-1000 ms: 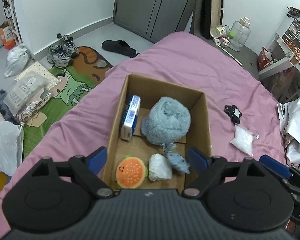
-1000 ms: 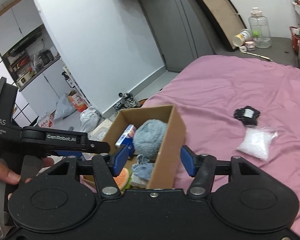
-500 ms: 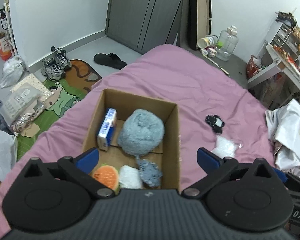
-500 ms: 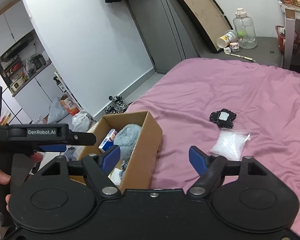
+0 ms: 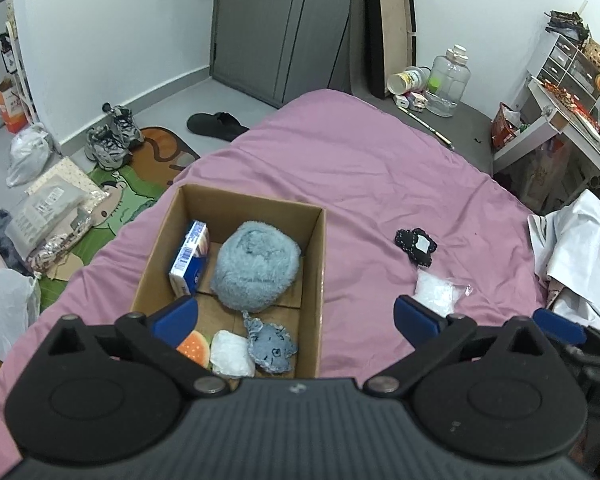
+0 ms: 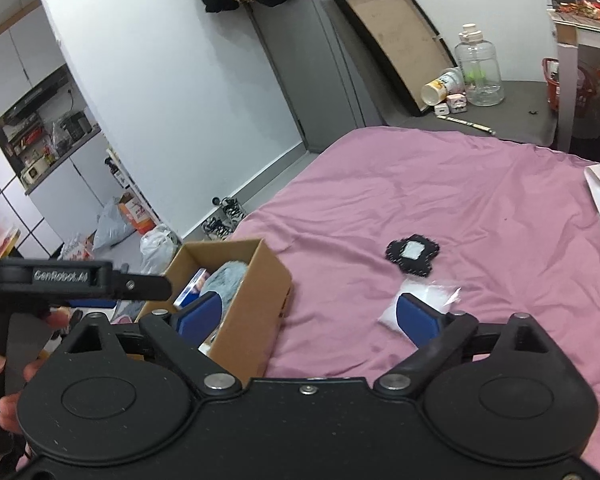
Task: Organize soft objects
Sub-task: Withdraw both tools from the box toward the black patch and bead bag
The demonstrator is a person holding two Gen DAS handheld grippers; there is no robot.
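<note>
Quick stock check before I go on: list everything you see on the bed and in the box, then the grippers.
cardboard box: 1, brown, on the pink bed, open top
fluffy ball: 1, grey-blue, in the box, middle
carton: 1, blue and white, upright against the box's left wall
burger toy: 1, orange, box's near left corner, partly hidden
white bundle: 1, white, in the box beside the burger toy
denim toy: 1, blue-grey, in the box, near right
black patch: 1, black with a white middle, on the bed right of the box
plastic bag: 1, clear with white filling, on the bed near the patch
bed: 1, pink sheet
left gripper: open, empty
right gripper: jaws opening, nothing between them
</note>
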